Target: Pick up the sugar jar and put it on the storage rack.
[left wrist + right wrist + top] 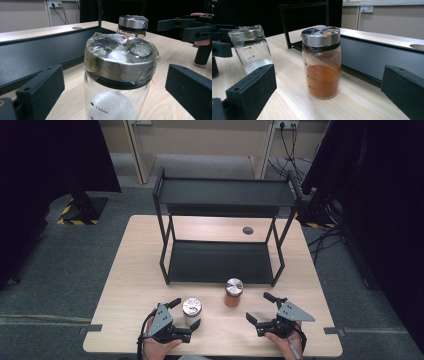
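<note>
Left tongs (pixel 186 312) stood released around the clear glass jar of white powder (pixel 192 312), seemingly not touching it. Right tongs (pixel 260 306) gaped just beside the steel-lidded jar of orange powder (pixel 233 293) on the wooden table (pixel 135 285).

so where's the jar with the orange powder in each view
High view: the orange powder jar stands centre, just before the black shelf.
Left gripper view: top centre-right, behind the clear jar.
Right gripper view: centre.
Shared landmark: the black shelf.
</note>
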`<state>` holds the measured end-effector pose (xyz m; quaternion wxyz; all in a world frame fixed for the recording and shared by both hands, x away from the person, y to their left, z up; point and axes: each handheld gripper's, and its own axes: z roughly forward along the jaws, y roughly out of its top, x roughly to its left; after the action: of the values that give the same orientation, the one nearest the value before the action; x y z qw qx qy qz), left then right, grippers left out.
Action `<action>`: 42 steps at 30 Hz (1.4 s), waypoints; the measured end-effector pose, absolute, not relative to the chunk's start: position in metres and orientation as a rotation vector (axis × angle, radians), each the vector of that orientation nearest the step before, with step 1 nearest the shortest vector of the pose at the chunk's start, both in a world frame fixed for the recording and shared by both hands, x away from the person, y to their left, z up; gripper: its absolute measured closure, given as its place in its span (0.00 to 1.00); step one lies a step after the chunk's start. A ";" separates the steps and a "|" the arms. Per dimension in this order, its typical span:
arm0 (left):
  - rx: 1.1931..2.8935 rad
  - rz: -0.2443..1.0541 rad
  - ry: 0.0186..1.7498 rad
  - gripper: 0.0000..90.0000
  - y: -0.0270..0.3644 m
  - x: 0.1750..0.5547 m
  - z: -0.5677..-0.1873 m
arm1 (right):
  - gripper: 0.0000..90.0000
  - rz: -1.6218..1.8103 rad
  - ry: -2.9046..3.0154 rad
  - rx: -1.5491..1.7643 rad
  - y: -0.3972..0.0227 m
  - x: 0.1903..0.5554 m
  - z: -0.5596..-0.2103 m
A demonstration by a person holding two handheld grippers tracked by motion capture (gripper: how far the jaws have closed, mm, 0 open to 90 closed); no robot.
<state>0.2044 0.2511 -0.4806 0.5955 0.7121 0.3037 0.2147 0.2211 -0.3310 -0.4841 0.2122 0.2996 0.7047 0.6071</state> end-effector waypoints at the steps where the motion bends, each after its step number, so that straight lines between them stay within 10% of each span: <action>1: 1.654 0.499 0.705 0.02 0.251 0.204 -0.481 | 0.00 1.687 1.957 0.833 -0.331 0.221 -0.484; 42: 1.654 0.476 0.702 0.02 0.249 0.206 -0.481 | 0.00 1.706 1.945 0.842 -0.331 0.221 -0.487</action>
<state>0.2061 0.2492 -0.4814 0.5982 0.7130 0.3027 0.2052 0.2211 -0.3313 -0.4866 0.2089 0.3026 0.6992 0.6131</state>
